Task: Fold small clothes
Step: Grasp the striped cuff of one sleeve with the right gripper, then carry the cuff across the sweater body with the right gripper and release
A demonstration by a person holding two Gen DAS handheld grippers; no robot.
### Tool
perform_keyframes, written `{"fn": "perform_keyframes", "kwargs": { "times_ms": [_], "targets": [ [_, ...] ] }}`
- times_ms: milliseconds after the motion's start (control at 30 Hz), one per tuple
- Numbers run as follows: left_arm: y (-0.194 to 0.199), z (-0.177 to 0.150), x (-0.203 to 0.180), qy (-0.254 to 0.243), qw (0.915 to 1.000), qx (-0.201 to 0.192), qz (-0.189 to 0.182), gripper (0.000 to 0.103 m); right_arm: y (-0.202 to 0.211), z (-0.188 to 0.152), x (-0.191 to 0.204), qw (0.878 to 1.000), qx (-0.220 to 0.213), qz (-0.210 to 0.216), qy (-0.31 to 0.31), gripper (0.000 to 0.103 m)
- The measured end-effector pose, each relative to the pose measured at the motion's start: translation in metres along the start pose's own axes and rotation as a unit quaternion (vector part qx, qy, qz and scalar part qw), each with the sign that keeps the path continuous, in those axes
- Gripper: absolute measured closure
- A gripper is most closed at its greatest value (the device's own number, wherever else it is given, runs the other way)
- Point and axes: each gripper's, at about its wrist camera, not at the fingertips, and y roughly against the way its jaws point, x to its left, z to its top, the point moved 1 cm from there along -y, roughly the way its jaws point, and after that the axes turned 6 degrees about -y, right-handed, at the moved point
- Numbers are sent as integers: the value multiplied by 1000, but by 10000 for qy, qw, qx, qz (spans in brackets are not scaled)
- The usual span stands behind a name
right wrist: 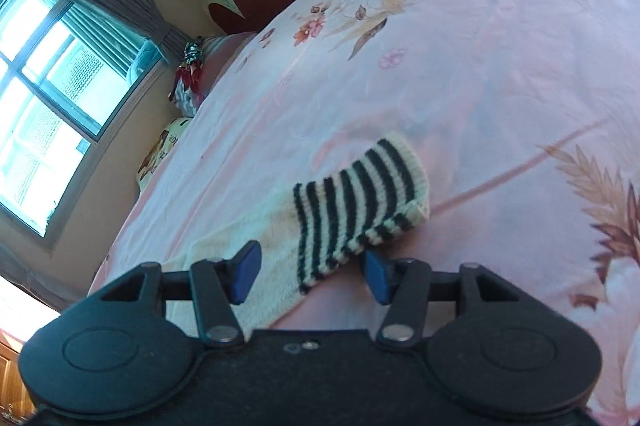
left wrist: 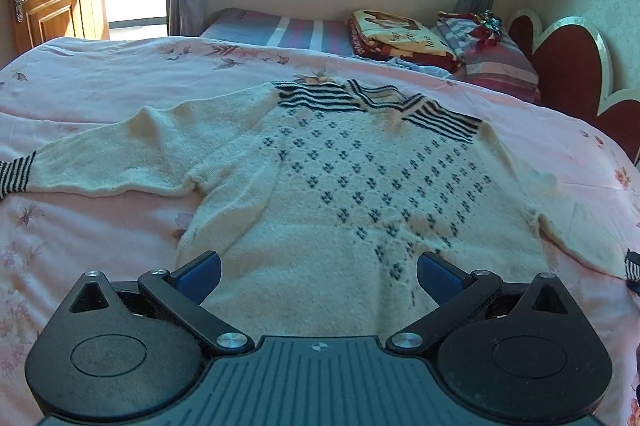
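Left wrist view takes in the whole job: a pink floral bed (left wrist: 120, 73) carrying a cream knitted sweater (left wrist: 328, 185) laid flat on its back or front, collar toward the window, both sleeves spread outward. The left tool (left wrist: 319, 272) hangs over the hem with its blue pads wide apart and nothing between them, so it is released. In the right wrist view the right tool (right wrist: 308, 276) sits low beside the striped cuff (right wrist: 360, 201) of the right sleeve; its pads straddle the cuff and the sleeve end but do not appear to press on the knit, so I read it as not yet clenched. The step looks like taking that sleeve to fold it across the body. To do it well, the pads should close on both layers just behind the ribbing, then lift only slightly so the body stays flat.
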Motion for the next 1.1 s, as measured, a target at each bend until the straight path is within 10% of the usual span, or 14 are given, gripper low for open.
{"fn": "perform_keyframes", "kwargs": {
  "times_ms": [33,67,267,767,967,1067,1100],
  "targets": [
    [-3,3,4,31,10000,-4,62,0,-5,-1,3,10000,24,4,59,68],
    [-6,5,9,52,9999,19,125,0,-10,-1,5,9999,111,24,10,99],
    [-30,17,56,314,9990,100,298,0,-6,-28,86,9895,-246,295,1392,97],
    [-75,22,178,827,9963,-128,-210,0,-11,-318,332,8637,1444,1978,4406,97],
    [-73,24,184,882,9947,-231,-479,0,11,-375,345,8178,1395,2206,5129,50],
    [-76,32,168,798,9931,-298,-802,1,34,-360,330,8213,1255,2341,5049,50],
    [-78,36,159,763,9920,-323,-955,21,40,-349,322,8283,1244,2349,4932,50]
  ]
}}
